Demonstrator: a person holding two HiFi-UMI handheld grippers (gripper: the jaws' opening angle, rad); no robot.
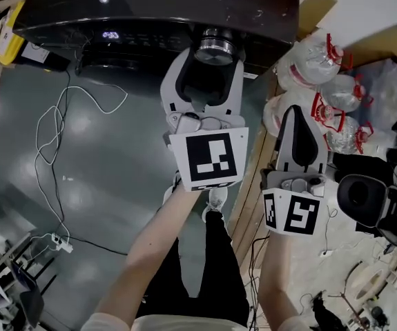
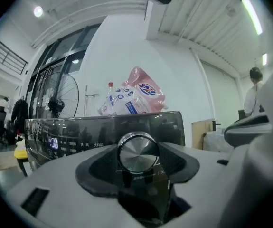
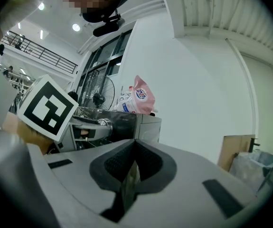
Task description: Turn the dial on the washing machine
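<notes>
The washing machine (image 1: pixel 150 5) is black and glossy, with a lit display (image 1: pixel 110 35) on its front panel. Its round metal dial (image 1: pixel 215 47) (image 2: pixel 137 152) sits at the panel's right end. My left gripper (image 1: pixel 212 57) (image 2: pixel 138 158) reaches straight at the dial with its jaws wide, and the dark pads (image 2: pixel 98 167) meet the dial's two sides. My right gripper (image 1: pixel 295 112) (image 3: pixel 130 175) hangs lower to the right, away from the machine, its pads together with nothing between them.
A pink detergent bag (image 2: pixel 134 96) lies on top of the machine. Clear water jugs with red caps (image 1: pixel 322 67) stand at its right. A white cable (image 1: pixel 60 136) and a power strip (image 1: pixel 59 242) lie on the grey floor at left. A person (image 2: pixel 255 94) stands far right.
</notes>
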